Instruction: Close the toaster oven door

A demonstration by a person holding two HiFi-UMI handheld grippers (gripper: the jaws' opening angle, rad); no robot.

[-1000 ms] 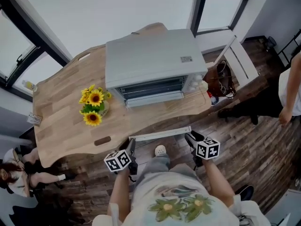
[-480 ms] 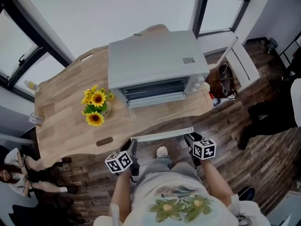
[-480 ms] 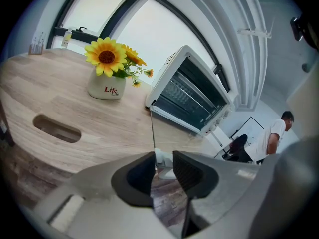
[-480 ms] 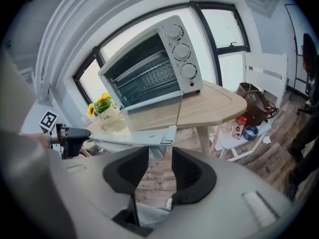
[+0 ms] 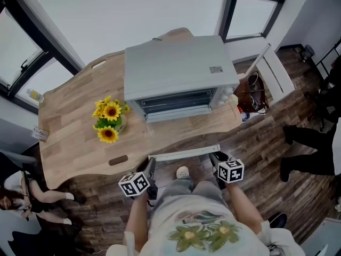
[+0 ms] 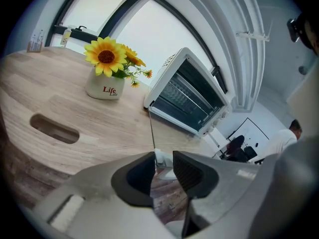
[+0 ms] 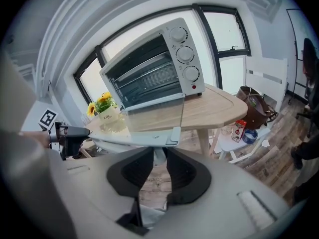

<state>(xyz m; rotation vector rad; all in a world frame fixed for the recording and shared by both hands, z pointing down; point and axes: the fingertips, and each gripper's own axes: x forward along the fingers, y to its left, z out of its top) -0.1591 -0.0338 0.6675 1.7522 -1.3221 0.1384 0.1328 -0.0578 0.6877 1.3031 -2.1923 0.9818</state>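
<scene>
The clear glass door (image 5: 178, 136) of the boxy grey metal toaster oven (image 5: 178, 68), far on the pale wooden table (image 5: 80, 127), lies flat open toward us, so all the closing remains. Our left gripper (image 5: 150, 165) pinches the slim white handle (image 5: 184, 152) at its left end; our right gripper (image 5: 216, 157) has just been closing its jaws onto the right end.

A wooden table (image 5: 69, 132) with a wavy edge stands on a dark wood floor (image 5: 266, 143). A big grey toaster oven (image 5: 178, 68) sits on the far side of the table. Its door (image 5: 184, 152) lies open and flat, out past the near edge. A white pot (image 6: 105, 88) of yellow sunflowers (image 5: 108, 111) stands to the left of the oven. Near the front edge there is a long hole (image 5: 118, 159) in the wood. A small card (image 5: 39, 134) sits at the left edge.
</scene>
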